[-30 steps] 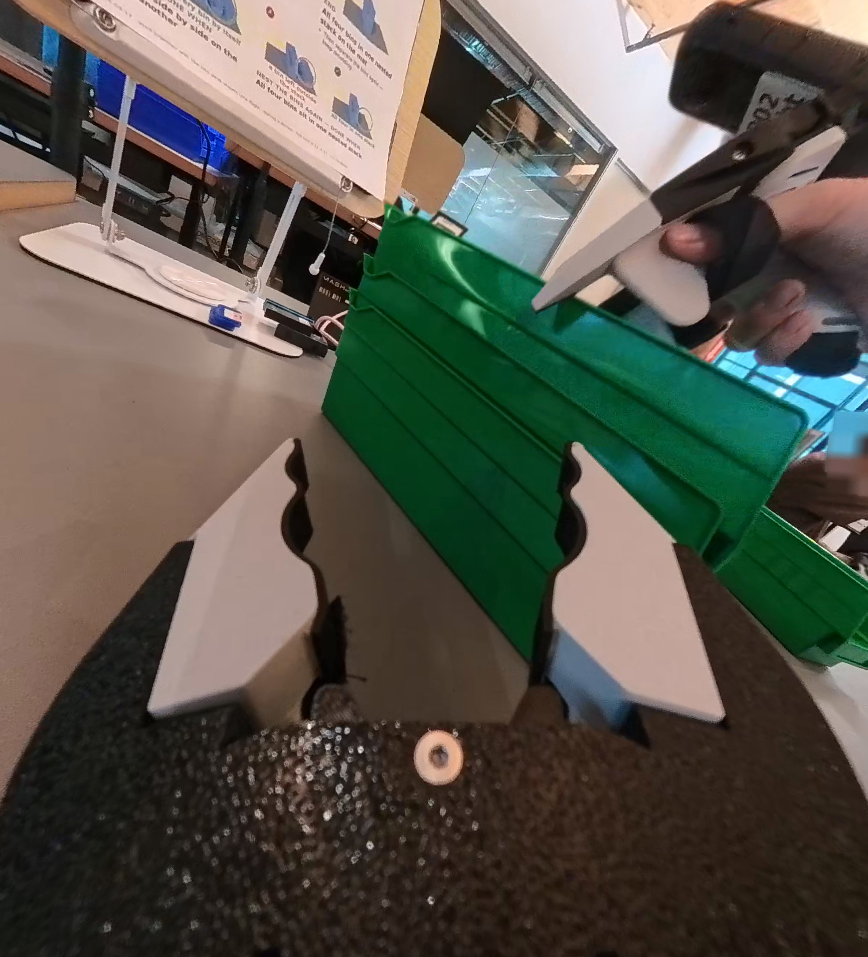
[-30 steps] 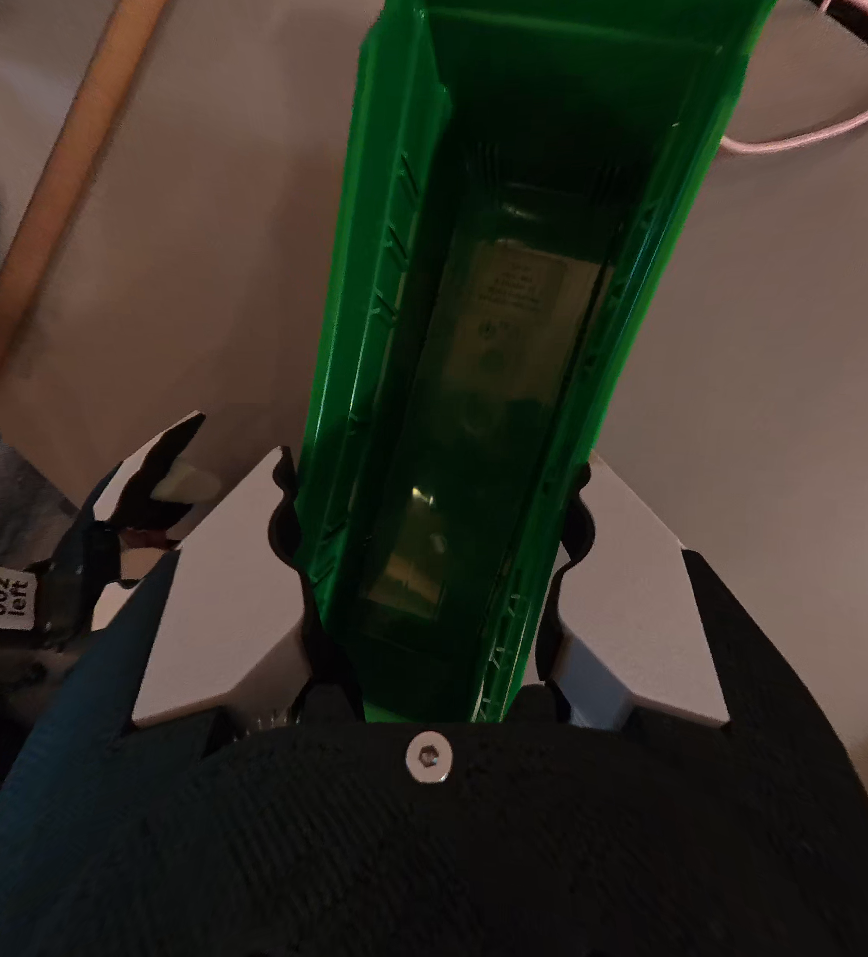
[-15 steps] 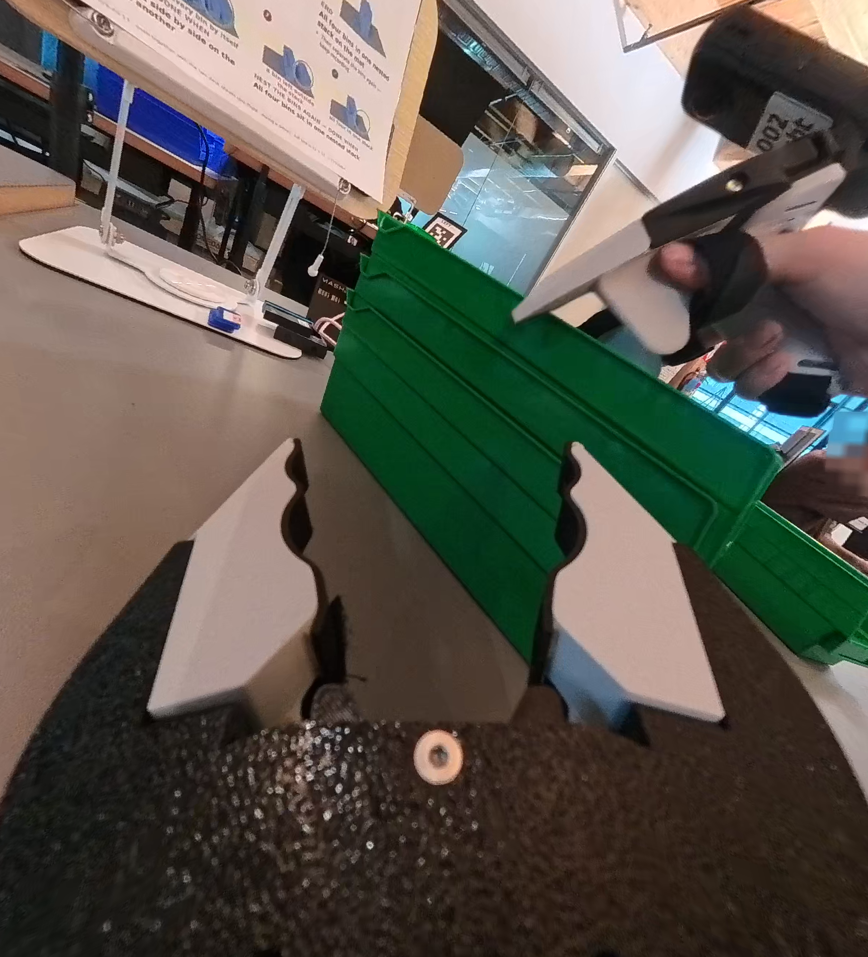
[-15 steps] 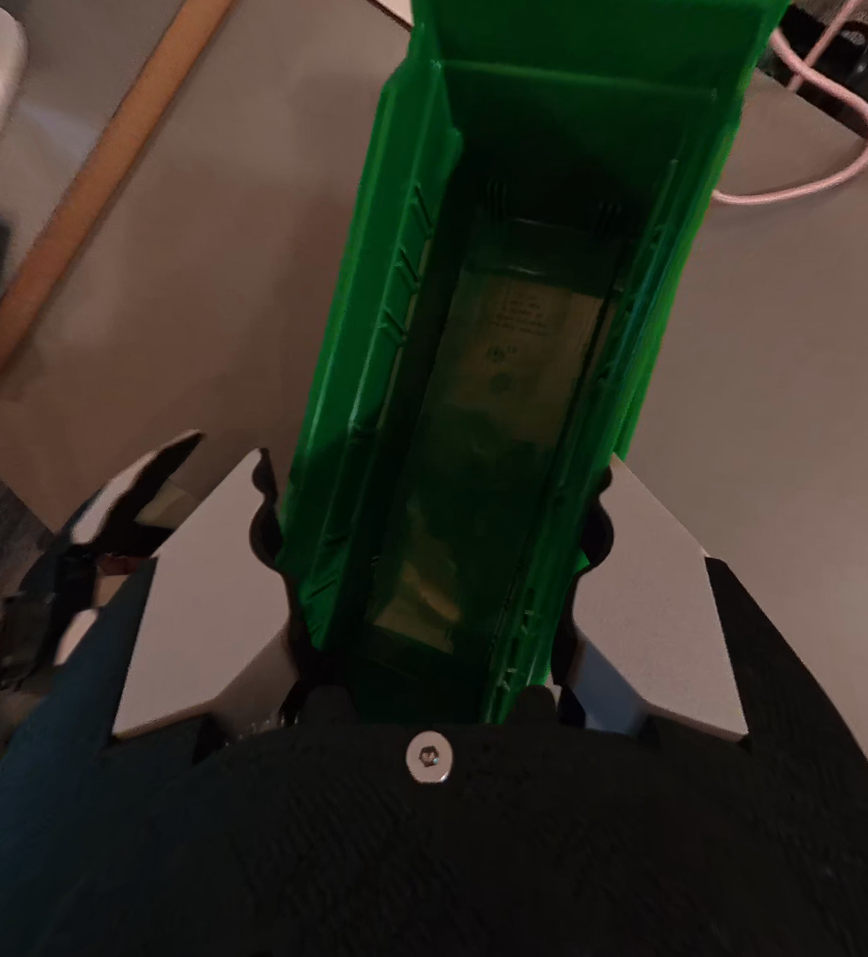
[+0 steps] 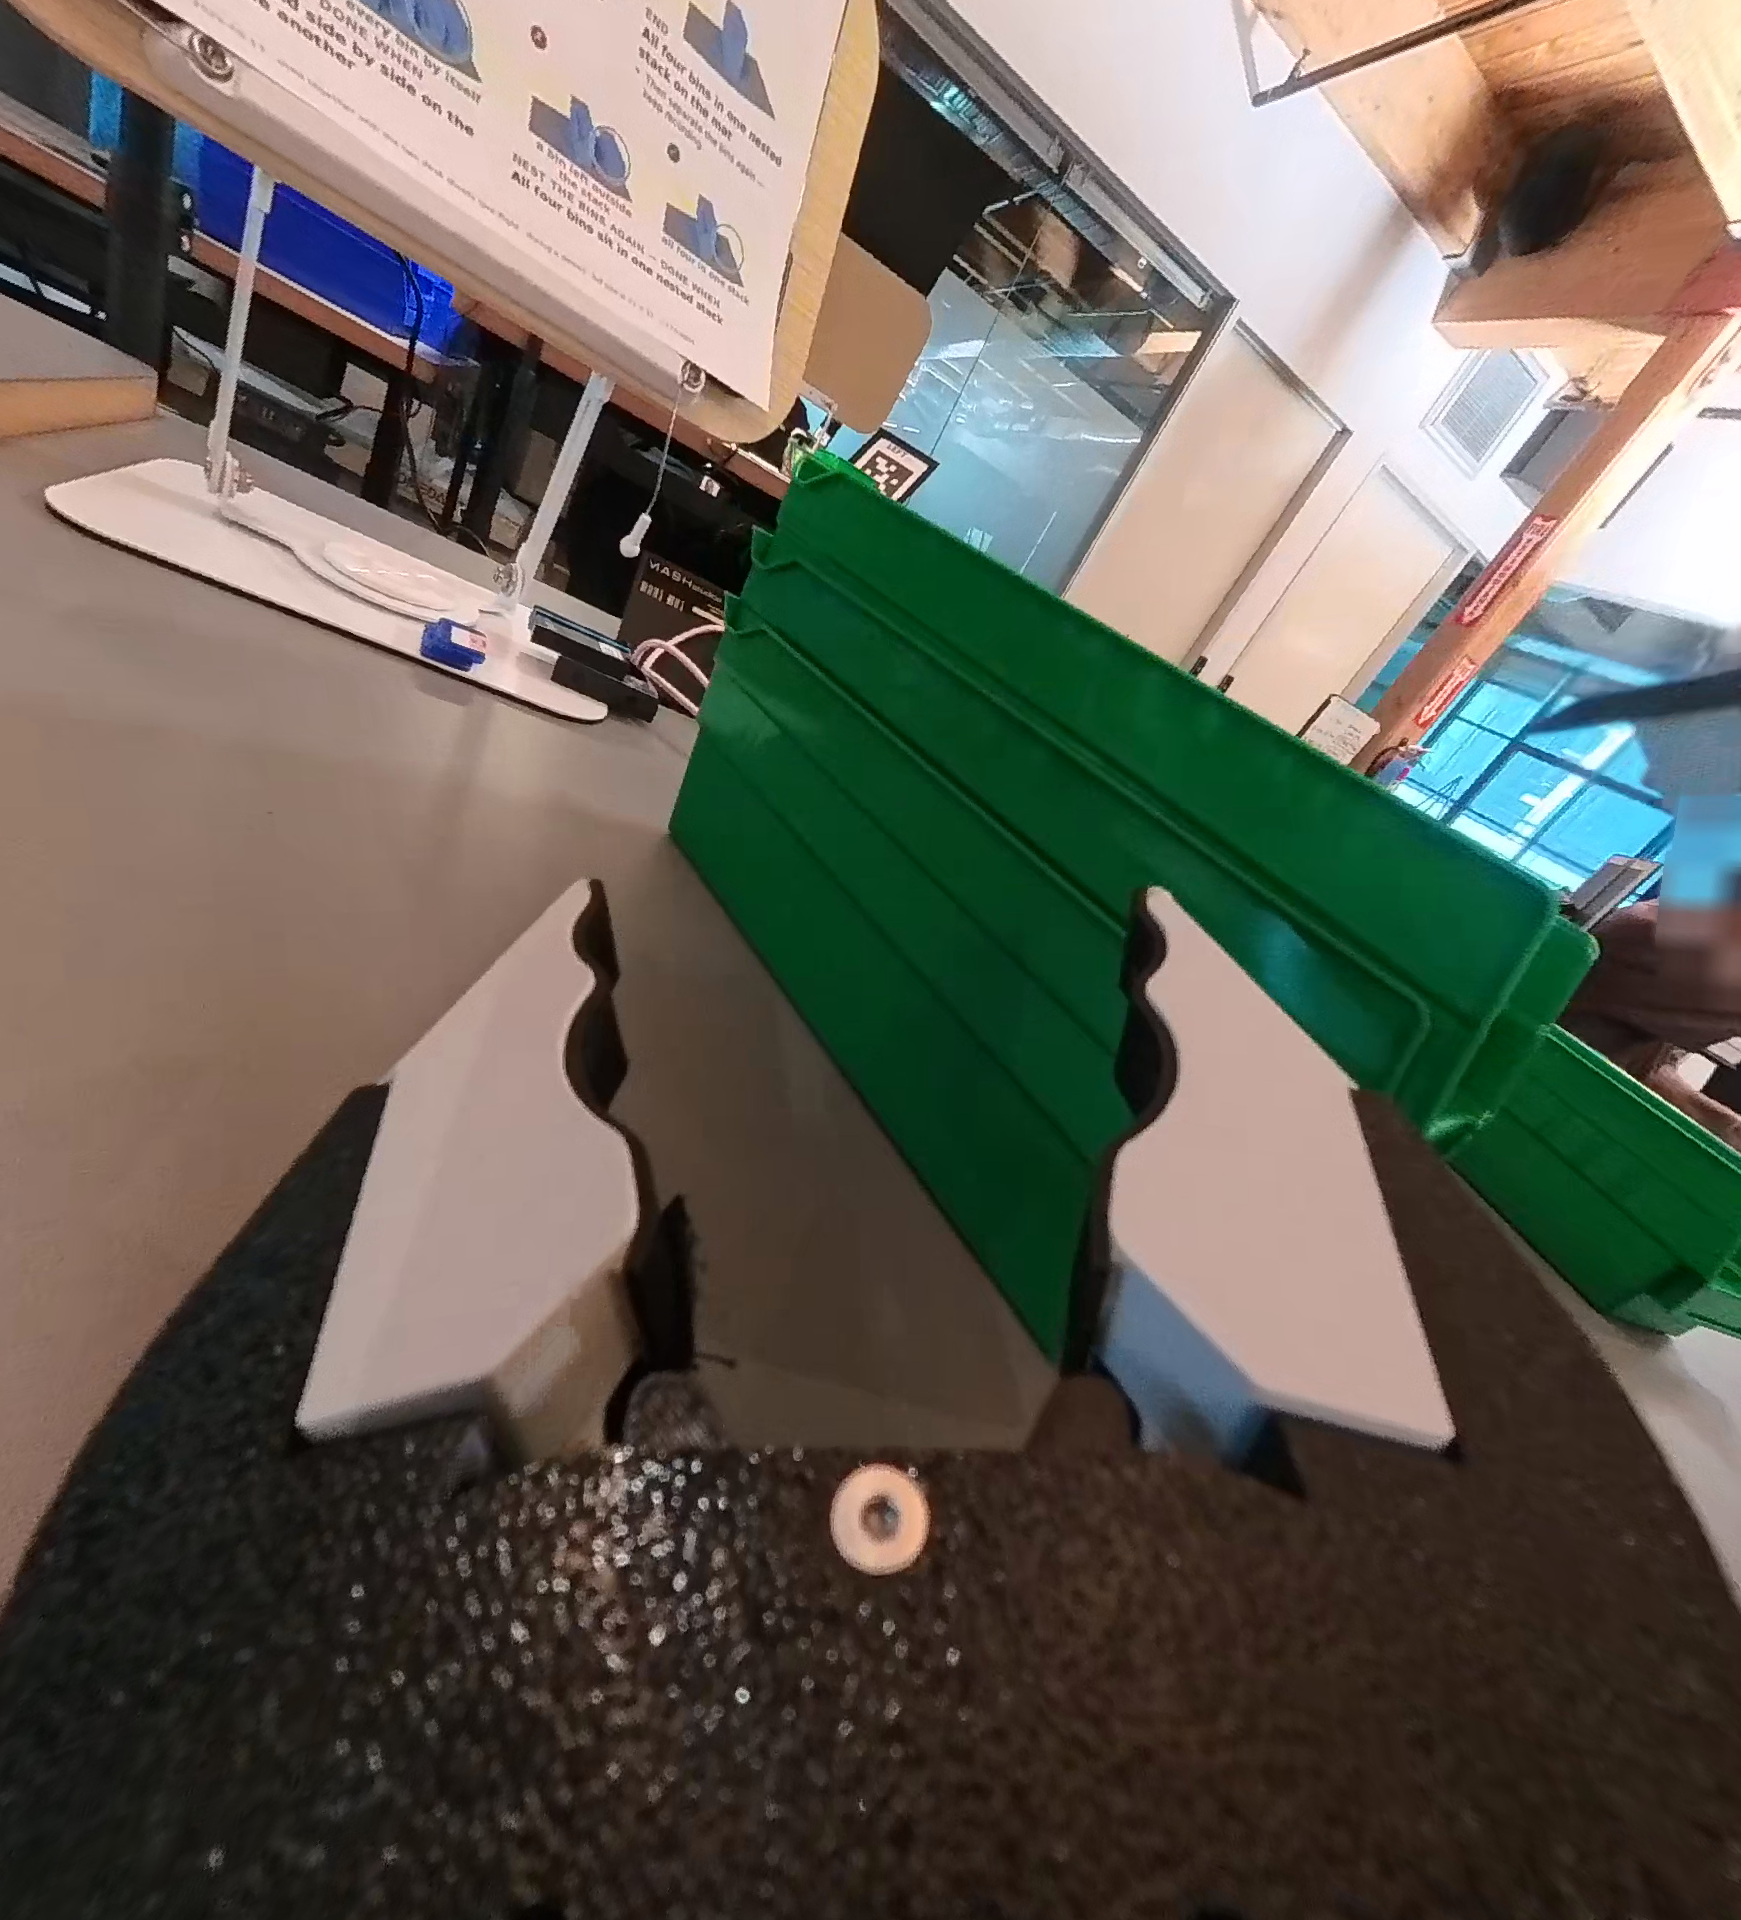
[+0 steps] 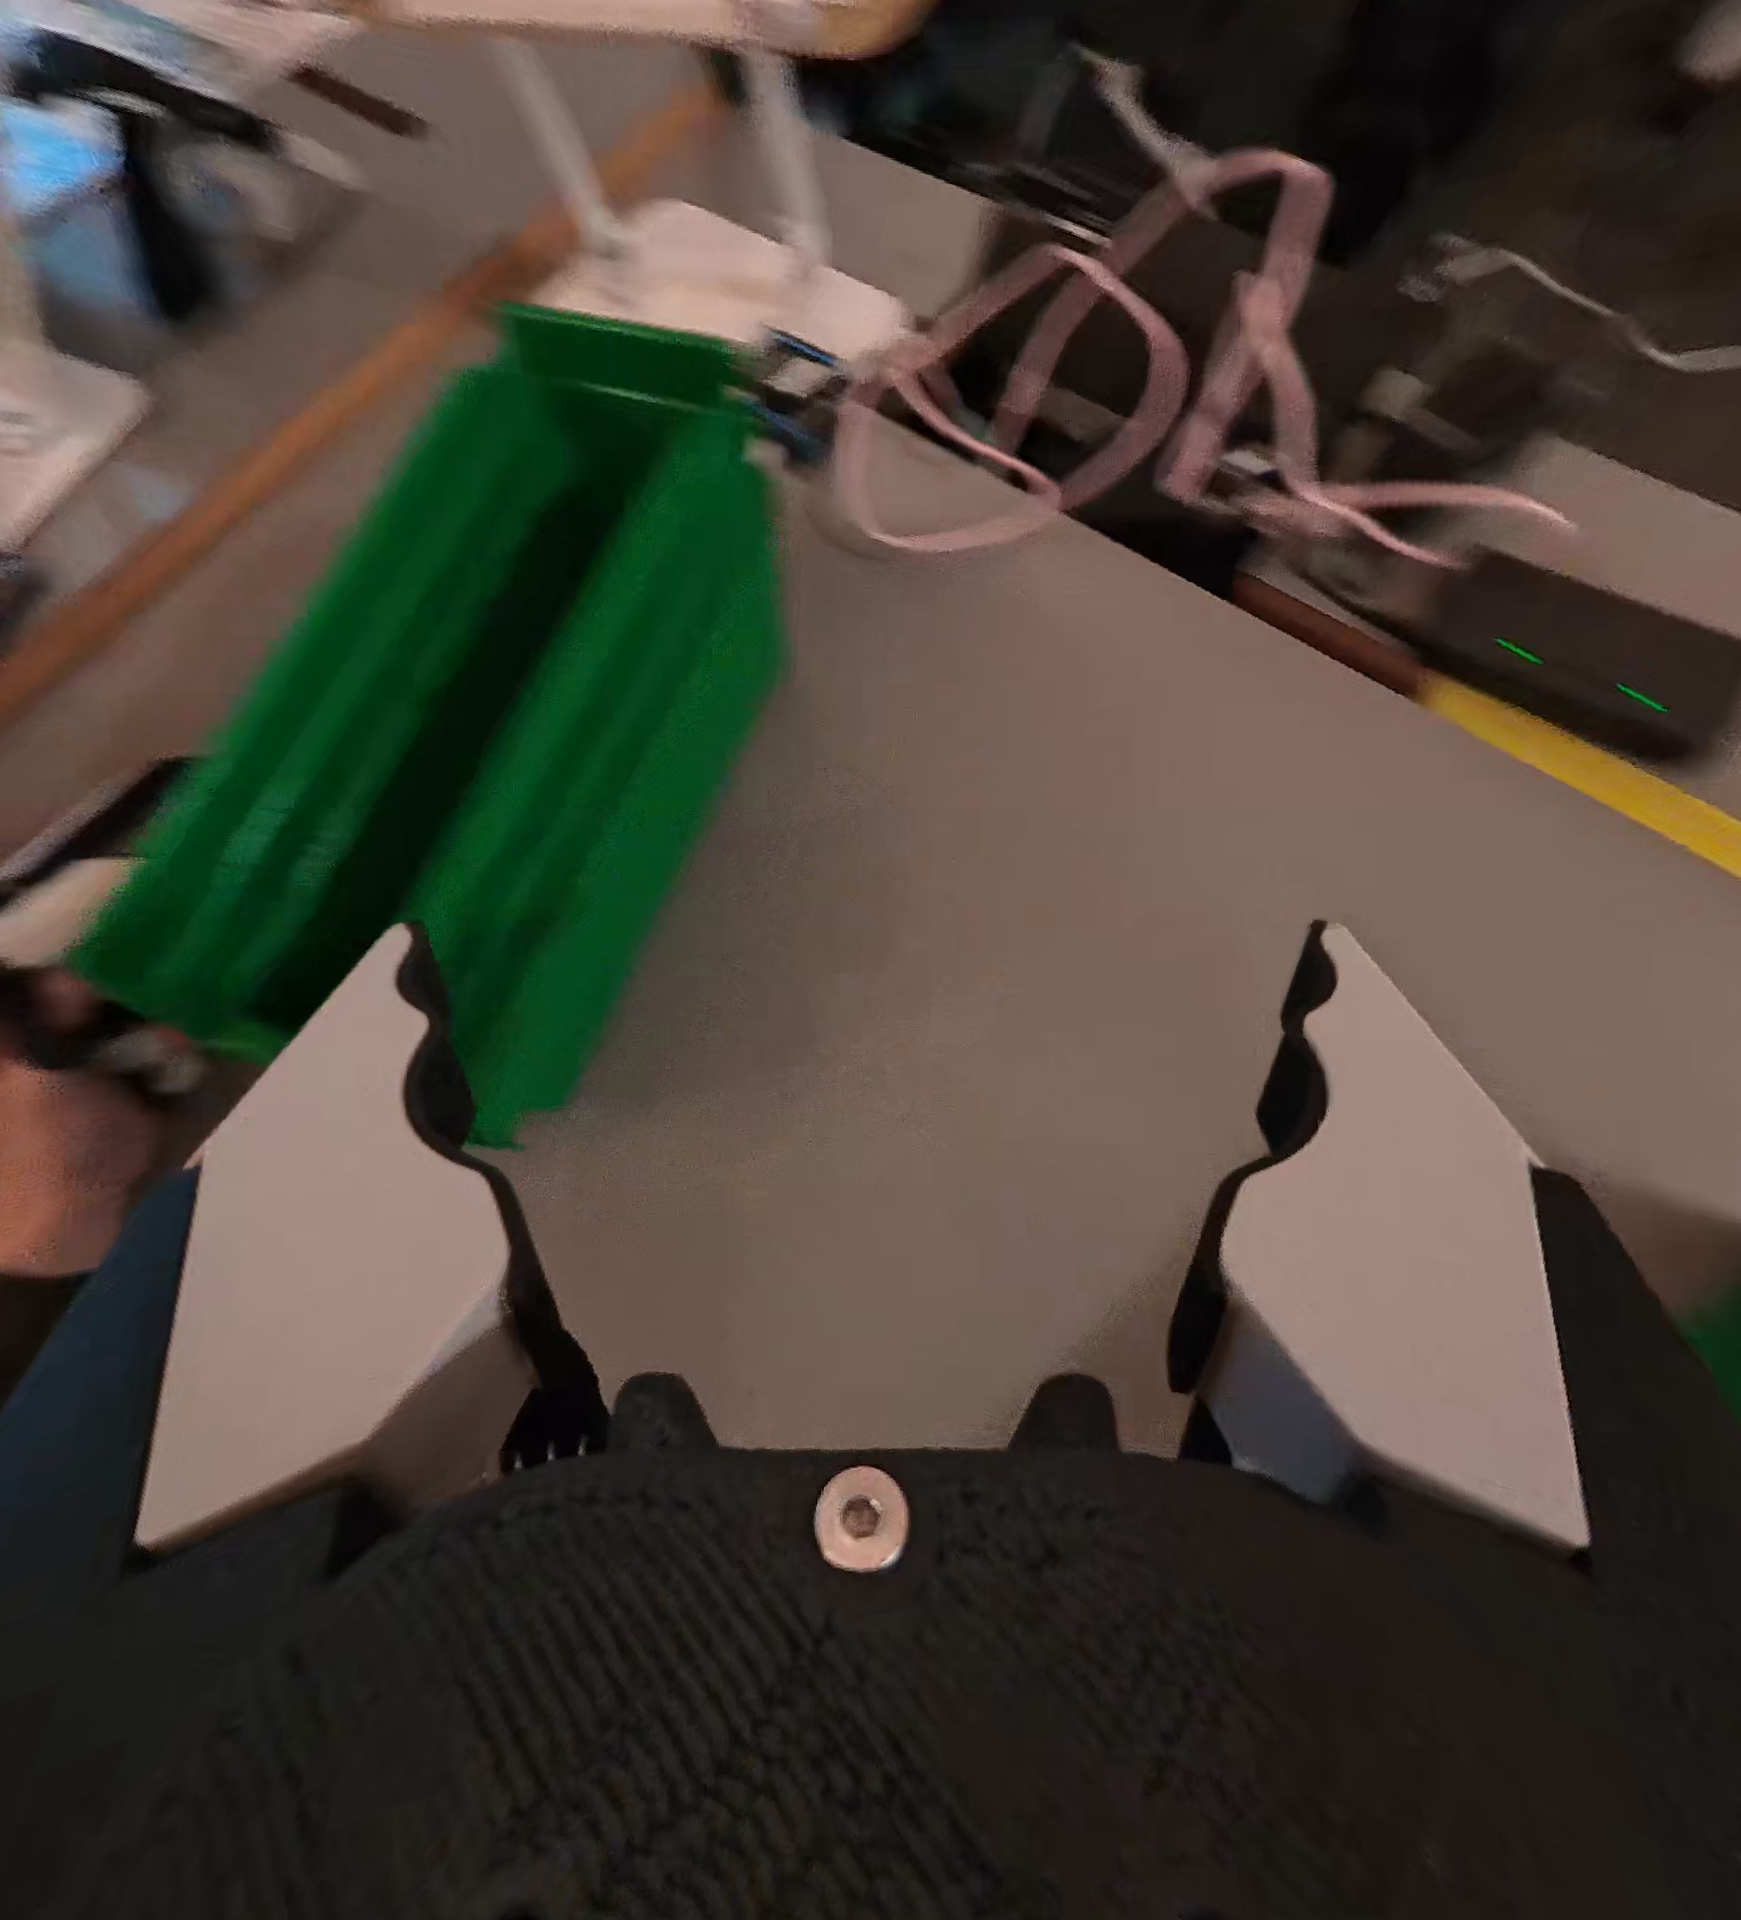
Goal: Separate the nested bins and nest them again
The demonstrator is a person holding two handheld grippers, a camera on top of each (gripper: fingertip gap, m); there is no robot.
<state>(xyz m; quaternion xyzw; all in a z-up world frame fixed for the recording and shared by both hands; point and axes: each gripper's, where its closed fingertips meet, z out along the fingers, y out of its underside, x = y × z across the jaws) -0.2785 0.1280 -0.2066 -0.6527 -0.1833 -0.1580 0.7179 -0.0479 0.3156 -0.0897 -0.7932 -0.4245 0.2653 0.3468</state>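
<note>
A stack of nested green bins point(image 5: 1053, 831) stands on the grey table point(image 5: 222, 883), running away to the right. My left gripper point(image 5: 866, 935) is open and low on the table, its right finger point(image 5: 1261, 1195) beside the stack's near side wall, gripping nothing. My right gripper point(image 6: 866, 956) is wide open and empty above bare table. The stack shows blurred to its left in the right wrist view point(image 6: 492, 707). The right gripper shows blurred at the right edge of the left wrist view point(image 5: 1697, 717). The left gripper and a hand point(image 6: 35, 1039) are at the stack's near end.
Another green bin point(image 5: 1624, 1195) lies beyond the stack at the right. A white stand point(image 5: 326, 540) with an instruction sheet is at the back left. Pink cables point(image 6: 1105, 416), a black box point(image 6: 1593, 665) and a yellow-taped edge point(image 6: 1624, 800) lie at the table's far side.
My right gripper lowered the top bin into the stack, let go, opened wider and swung away to the right. The left gripper has stayed put.
</note>
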